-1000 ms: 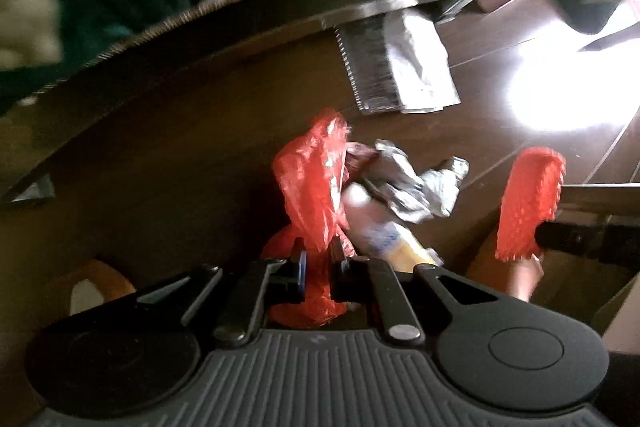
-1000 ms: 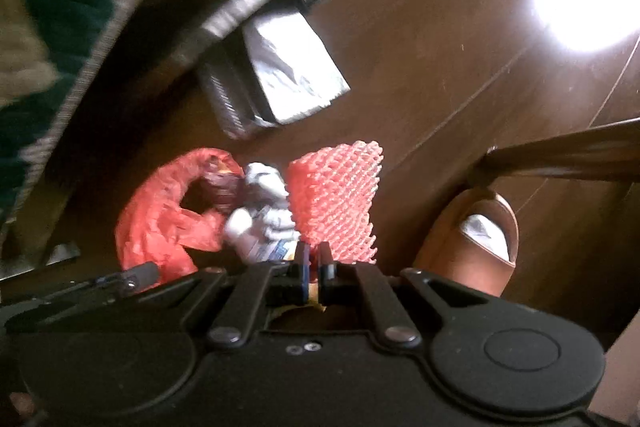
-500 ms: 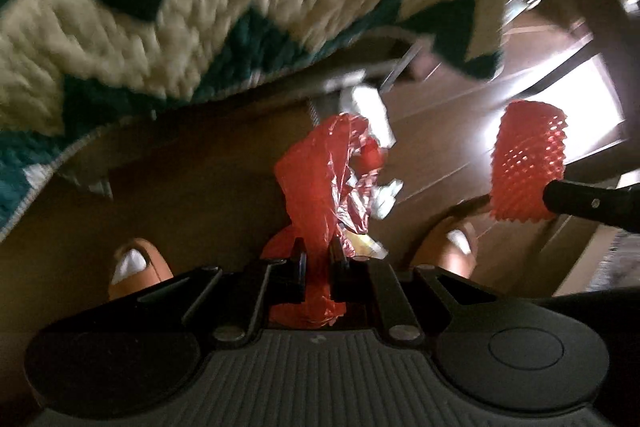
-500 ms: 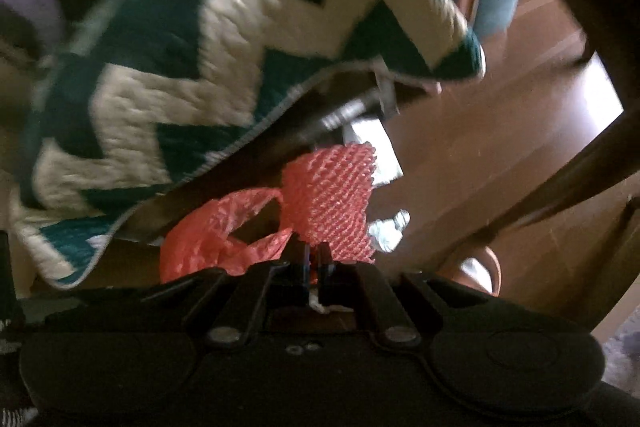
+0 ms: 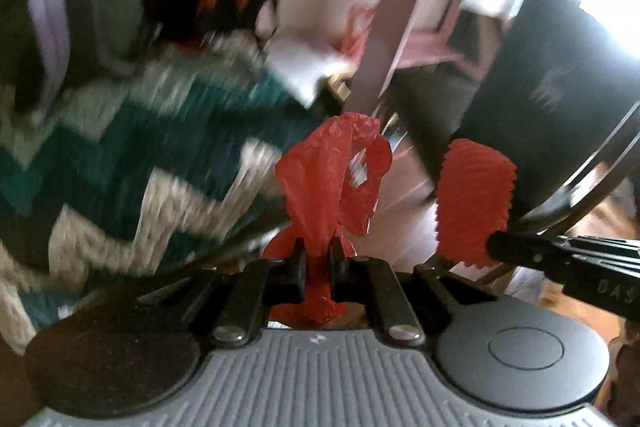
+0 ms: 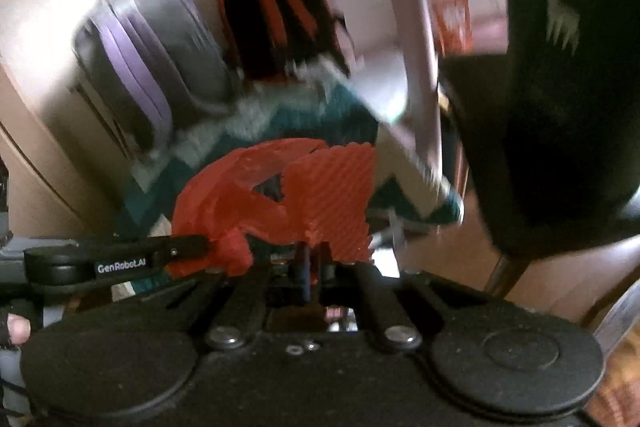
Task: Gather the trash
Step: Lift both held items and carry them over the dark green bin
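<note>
Red plastic bag [image 5: 326,187] clamped in left tool [image 5: 317,259] | red foam net [image 6: 334,195] clamped in right tool [image 6: 314,263] | change: both lifted off floor, wrappers left behind | implication: carry to bin, then return.

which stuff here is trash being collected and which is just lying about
Part of the job:
- red bag, pinched in the left claw
- red foam net, pinched in the right claw

Just lying about:
- zigzag blanket
- grey and purple backpack
- black and orange backpack
- dark chair
</note>
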Demonstrator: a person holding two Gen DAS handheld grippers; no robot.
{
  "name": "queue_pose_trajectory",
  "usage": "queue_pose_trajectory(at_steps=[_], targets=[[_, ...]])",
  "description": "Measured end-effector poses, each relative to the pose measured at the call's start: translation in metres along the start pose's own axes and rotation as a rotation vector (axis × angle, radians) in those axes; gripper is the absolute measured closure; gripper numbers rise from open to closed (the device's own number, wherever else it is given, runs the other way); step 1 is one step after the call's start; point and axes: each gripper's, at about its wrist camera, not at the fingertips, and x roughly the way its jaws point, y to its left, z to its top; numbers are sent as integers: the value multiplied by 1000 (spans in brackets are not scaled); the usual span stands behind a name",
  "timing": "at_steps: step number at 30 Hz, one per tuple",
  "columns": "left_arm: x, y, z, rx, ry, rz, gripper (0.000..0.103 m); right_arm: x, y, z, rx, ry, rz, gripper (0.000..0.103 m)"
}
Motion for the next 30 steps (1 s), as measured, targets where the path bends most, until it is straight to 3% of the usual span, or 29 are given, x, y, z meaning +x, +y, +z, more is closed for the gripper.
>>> queue_pose_trajectory(at_steps=[6, 16, 25, 30], targets=[[-47, -53, 45, 95, -147, -36, 93, -72, -3, 36, -72, -206, -19, 101], [-89, -144, 123, 217, -290, -114, 93, -161, -32, 106, -116, -364, -85, 101], [-111, -238, 188, 353, -392, -156, 93, -214, -69, 152, -170, -393, -208, 101], [-101, -279, 216, 387, -391, -164, 93, -221, -95, 167, -157, -410, -271, 101]])
